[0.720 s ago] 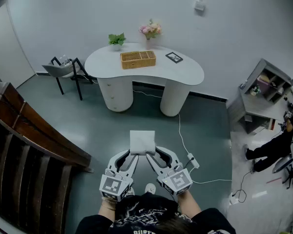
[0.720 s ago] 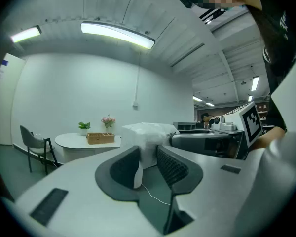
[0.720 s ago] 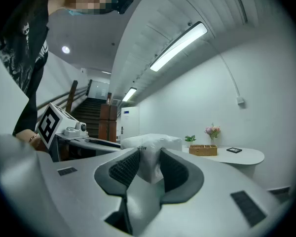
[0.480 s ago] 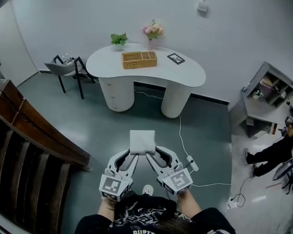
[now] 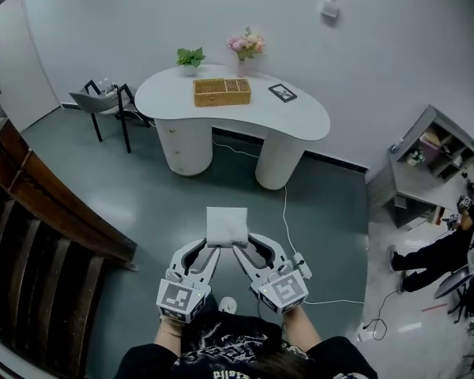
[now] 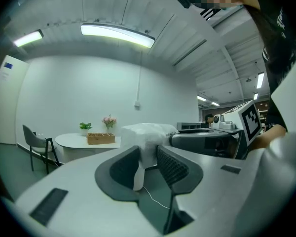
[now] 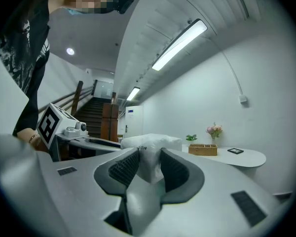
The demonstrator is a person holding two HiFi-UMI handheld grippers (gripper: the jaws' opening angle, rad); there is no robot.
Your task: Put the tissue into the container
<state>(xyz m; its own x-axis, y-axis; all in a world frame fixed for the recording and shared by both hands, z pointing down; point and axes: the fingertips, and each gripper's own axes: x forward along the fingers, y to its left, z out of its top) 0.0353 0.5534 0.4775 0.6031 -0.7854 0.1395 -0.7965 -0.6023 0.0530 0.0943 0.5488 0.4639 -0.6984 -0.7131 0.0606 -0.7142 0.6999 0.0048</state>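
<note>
A white tissue pack (image 5: 226,226) hangs in the air in front of me, above the grey floor. My left gripper (image 5: 211,247) is shut on its left end and my right gripper (image 5: 241,247) on its right end. In the left gripper view the tissue pack (image 6: 148,137) sits pinched between the ribbed pads, and in the right gripper view the tissue pack (image 7: 150,154) is pinched the same way. The wicker container (image 5: 221,92) stands on the white curved table (image 5: 300,121), several steps ahead; the container (image 6: 100,138) shows small in the left gripper view and the container (image 7: 203,149) in the right one.
On the table stand a green plant (image 5: 189,58), a pink flower vase (image 5: 246,46) and a small dark frame (image 5: 281,93). A chair (image 5: 103,109) is left of the table. A wooden stair rail (image 5: 39,212) runs along my left. A grey shelf unit (image 5: 426,152) and a floor cable (image 5: 288,219) lie to the right.
The view has shifted slightly, and the table now sits a little lower and to the left. Both grippers hold the tissue pack as before.
</note>
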